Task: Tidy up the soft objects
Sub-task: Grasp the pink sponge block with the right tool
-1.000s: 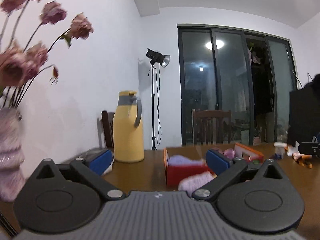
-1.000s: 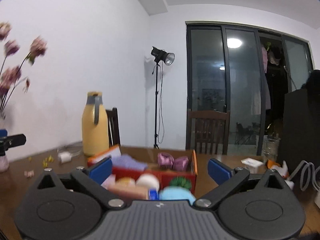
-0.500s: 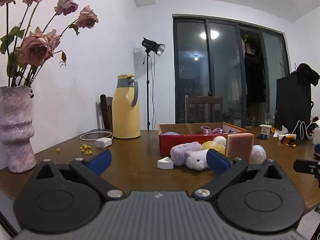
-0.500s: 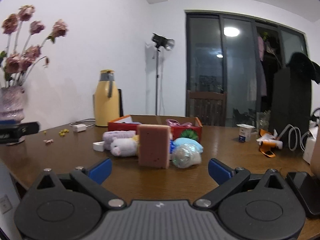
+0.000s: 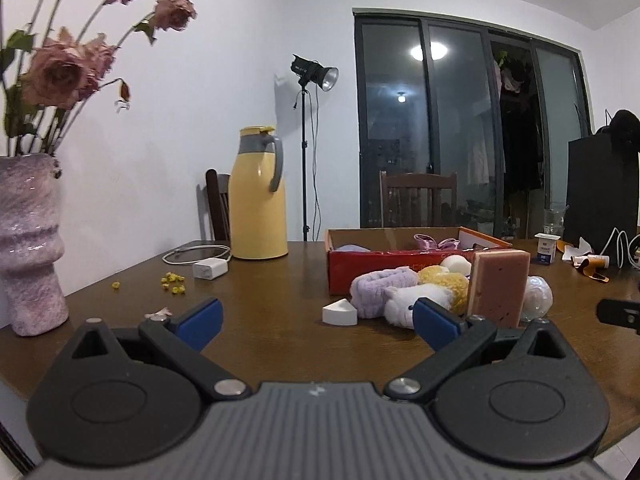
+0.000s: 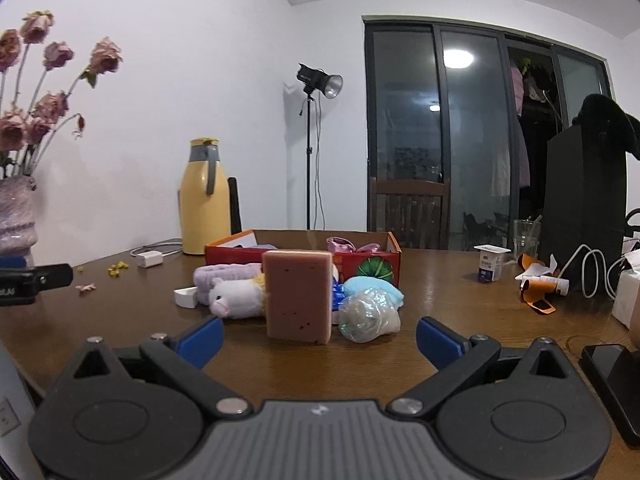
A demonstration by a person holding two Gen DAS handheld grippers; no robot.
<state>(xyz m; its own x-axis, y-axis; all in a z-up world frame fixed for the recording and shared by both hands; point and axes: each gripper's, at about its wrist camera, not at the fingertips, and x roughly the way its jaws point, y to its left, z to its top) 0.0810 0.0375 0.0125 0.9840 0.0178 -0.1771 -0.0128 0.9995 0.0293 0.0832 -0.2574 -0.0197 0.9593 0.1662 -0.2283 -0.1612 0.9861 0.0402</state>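
A red cardboard box (image 5: 404, 265) (image 6: 304, 255) stands on the brown table, with a pink bow (image 6: 347, 245) and a lilac cloth inside. In front of it lies a pile: an upright pink sponge (image 6: 299, 297) (image 5: 498, 288), a lilac headband (image 5: 378, 291), a white plush toy (image 6: 237, 296), a yellow fluffy thing (image 5: 444, 280), a light blue cloth (image 6: 370, 286) and a shiny crumpled ball (image 6: 368, 315). My left gripper (image 5: 318, 322) is open and empty, near the table's front edge, left of the pile. My right gripper (image 6: 318, 336) is open and empty, facing the sponge from the front.
A yellow thermos jug (image 5: 258, 196), a white charger with cable (image 5: 210, 269), a purple vase of dried roses (image 5: 30, 248) and a white wedge (image 5: 340, 312) are on the left. A yoghurt cup (image 6: 490, 262), cables, a tube and a dark phone (image 6: 612, 380) are on the right.
Both grippers have pulled back from over the box toward the table's front edge, so the whole pile shows now. Both stayed open and empty.
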